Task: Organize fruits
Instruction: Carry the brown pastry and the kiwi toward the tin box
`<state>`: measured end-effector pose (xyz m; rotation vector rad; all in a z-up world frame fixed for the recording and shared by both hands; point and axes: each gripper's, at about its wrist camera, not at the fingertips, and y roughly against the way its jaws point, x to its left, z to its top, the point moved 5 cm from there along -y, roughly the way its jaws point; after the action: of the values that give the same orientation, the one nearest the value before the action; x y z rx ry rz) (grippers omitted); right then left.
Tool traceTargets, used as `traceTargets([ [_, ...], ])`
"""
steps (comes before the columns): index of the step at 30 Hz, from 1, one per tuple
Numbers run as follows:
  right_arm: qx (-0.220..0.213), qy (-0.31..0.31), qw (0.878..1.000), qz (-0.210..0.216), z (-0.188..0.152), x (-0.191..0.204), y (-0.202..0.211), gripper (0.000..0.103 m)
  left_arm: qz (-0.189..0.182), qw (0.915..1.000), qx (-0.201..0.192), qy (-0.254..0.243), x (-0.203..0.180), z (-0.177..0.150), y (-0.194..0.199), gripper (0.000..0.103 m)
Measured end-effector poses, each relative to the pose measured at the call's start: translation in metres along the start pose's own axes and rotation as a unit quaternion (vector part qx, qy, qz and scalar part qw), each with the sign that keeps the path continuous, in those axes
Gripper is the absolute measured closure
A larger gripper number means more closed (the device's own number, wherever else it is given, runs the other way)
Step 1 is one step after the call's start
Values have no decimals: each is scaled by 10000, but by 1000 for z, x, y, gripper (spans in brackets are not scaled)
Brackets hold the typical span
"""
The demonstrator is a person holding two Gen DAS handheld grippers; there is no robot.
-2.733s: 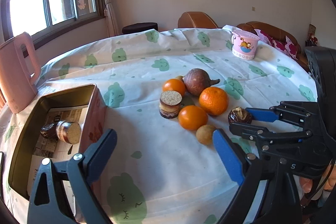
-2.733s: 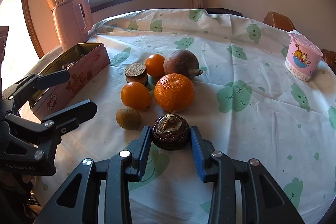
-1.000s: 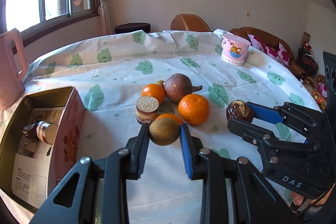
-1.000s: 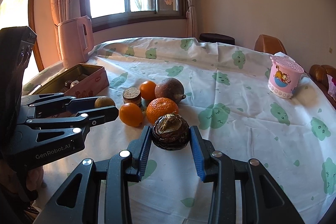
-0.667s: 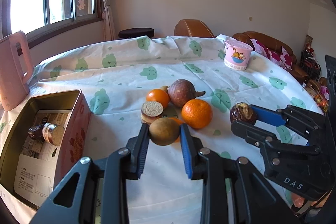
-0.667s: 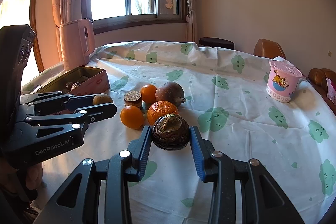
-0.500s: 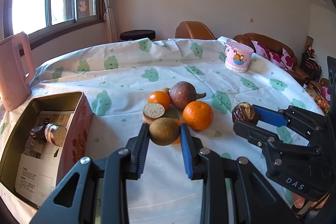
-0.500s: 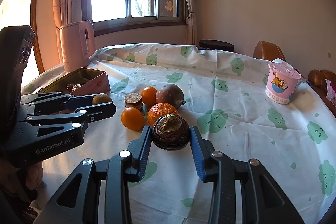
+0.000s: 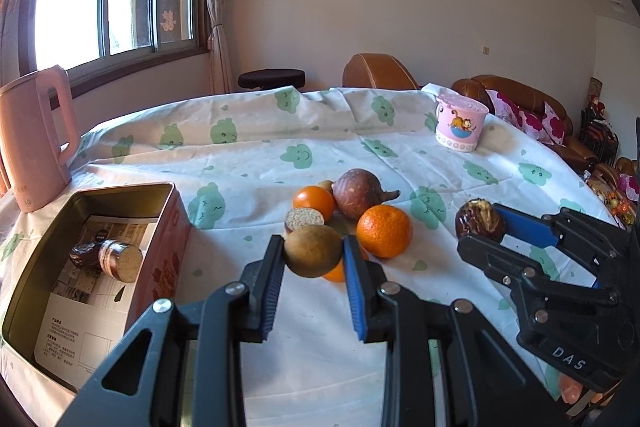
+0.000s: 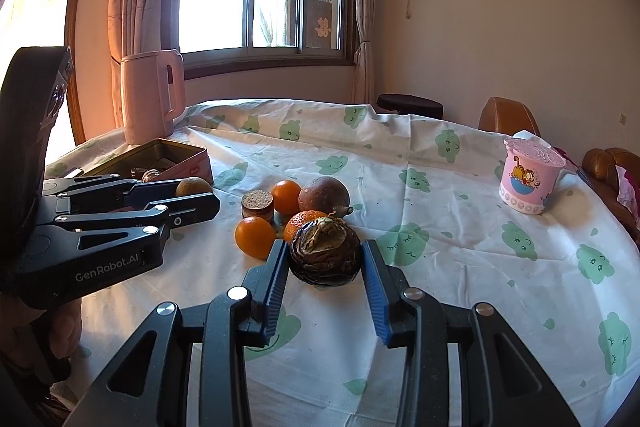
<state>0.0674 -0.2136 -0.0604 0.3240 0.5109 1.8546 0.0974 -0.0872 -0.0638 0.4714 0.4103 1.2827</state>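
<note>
gripping fruit aloft, both tongs (image 9: 313, 255) level

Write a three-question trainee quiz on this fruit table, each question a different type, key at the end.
1. True or false: the left gripper is shut on the greenish-brown fruit.
2. The right gripper grips: A) an orange, B) the dark mangosteen, C) the pink cup.
3. Fill in: the cork-topped jar lies on its side inside the ____.

Key
1. True; the fruit sits between both pads, off the tablecloth.
2. B
3. tin box
</note>
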Motion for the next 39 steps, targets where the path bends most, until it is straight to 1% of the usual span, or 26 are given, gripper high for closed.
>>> traceTargets([
  [21,-380,113,9992,-112,2,2,13,64,213,9992,-340,27,4,3,12,72],
  [25,-461,182,9986,-163,2,3,16,64,296,9982,-520,-4,3,5,19,72],
  [29,-439,420,9977,-286,3,8,17,64,475,9964,-686,-159,3,5,28,72],
  [33,-474,395,9980,-146,13,8,24,64,476,9962,-718,-140,8,8,34,72],
  [39,-622,422,9970,175,43,20,33,64,618,9957,-693,-64,32,12,42,72],
])
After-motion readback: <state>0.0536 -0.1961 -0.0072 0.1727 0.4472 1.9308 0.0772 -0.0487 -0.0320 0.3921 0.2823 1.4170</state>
